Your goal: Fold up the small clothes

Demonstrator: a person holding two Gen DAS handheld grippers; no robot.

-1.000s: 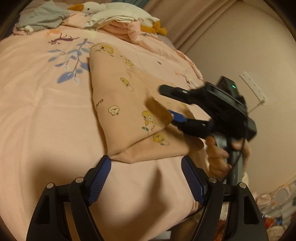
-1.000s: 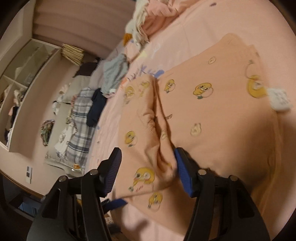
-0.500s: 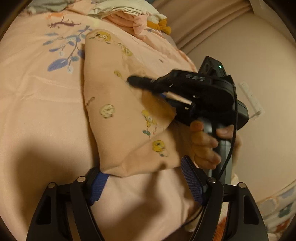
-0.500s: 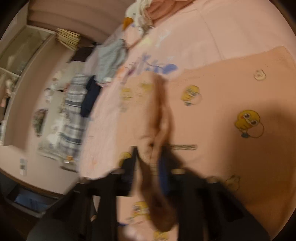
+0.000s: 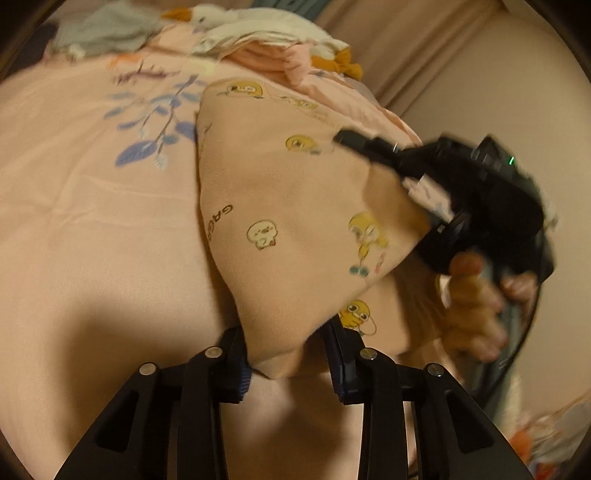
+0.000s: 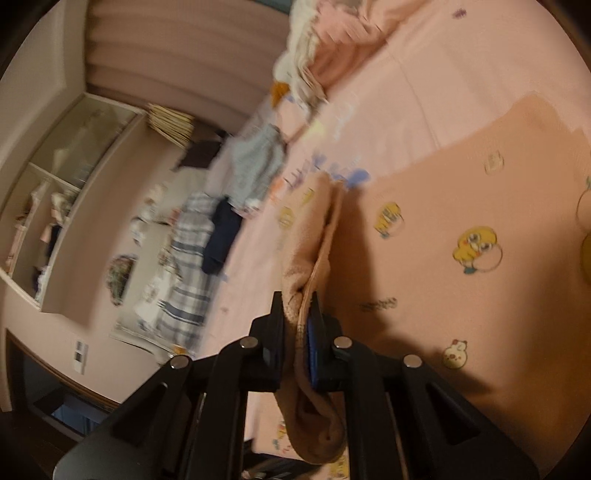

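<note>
A peach garment printed with yellow chicks [image 5: 288,206] lies on the pink bedspread [image 5: 81,229]. My left gripper [image 5: 288,354] holds the garment's near corner between its blue pads, jaws partly closed around the bunched cloth. My right gripper [image 6: 301,325] is shut on a lifted fold of the same garment [image 6: 461,266]; the cloth hangs down between the fingers. In the left wrist view the right gripper [image 5: 458,192] shows at the right, raising the garment's right edge.
A goose plush and pink clothes [image 5: 266,40] lie at the bed's head, with a grey garment [image 5: 103,33] beside them. Past the bed's far side are plaid bedding [image 6: 188,266] and open shelves [image 6: 55,206]. A wall [image 5: 480,74] stands to the right.
My right gripper has closed on the garment's edge and lifted it. My left gripper has closed in on the near corner, which now rises between its pads.
</note>
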